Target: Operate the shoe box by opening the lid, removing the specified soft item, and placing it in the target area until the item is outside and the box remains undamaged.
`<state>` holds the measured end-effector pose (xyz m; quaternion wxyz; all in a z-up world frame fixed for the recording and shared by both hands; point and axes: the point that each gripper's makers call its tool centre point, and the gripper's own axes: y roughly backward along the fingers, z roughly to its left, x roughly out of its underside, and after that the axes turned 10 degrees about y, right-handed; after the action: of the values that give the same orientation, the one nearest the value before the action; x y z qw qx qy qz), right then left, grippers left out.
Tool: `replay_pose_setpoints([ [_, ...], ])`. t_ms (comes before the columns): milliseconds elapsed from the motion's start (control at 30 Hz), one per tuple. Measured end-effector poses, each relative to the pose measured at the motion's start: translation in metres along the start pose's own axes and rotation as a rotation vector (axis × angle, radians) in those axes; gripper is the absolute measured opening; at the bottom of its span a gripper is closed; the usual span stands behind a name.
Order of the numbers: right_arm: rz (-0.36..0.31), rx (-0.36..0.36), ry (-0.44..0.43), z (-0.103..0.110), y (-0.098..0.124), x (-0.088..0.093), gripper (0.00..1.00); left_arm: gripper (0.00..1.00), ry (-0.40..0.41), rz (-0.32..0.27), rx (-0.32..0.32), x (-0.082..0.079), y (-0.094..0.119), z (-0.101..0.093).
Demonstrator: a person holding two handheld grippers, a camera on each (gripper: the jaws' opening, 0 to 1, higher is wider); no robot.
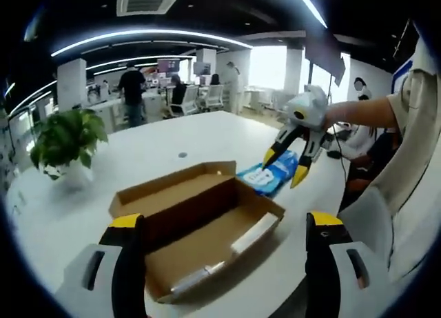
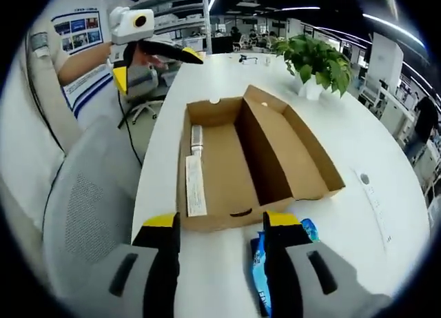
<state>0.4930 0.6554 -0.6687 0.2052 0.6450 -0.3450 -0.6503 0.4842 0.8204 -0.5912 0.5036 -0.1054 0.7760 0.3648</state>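
An open brown cardboard shoe box (image 1: 207, 221) (image 2: 241, 159) lies on the white table (image 1: 172, 135), its lid folded flat beside the tray. A white paper strip (image 2: 195, 183) lies inside the tray. A blue soft packet (image 1: 272, 174) (image 2: 260, 266) rests on the table just outside the box. My right gripper (image 2: 222, 221) (image 1: 284, 167) hovers open over the packet, with its jaws spread and the packet by its right jaw. My left gripper (image 1: 226, 220) (image 2: 157, 66) is open at the box's other end, holding nothing.
A potted green plant (image 1: 65, 138) (image 2: 317, 59) stands on the table beyond the box. A grey mesh office chair (image 2: 89, 214) sits at the table edge beside the person's arm (image 1: 365, 111). People stand at desks (image 1: 131, 90) far back.
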Motion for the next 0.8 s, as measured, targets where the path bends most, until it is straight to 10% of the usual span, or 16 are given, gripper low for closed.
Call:
replay_pose_setpoints([
  [800, 0.115, -0.14, 0.117, 0.006, -0.057, 0.002, 0.42, 1.0, 0.006, 0.004, -0.039, 0.017, 0.01, 0.009],
])
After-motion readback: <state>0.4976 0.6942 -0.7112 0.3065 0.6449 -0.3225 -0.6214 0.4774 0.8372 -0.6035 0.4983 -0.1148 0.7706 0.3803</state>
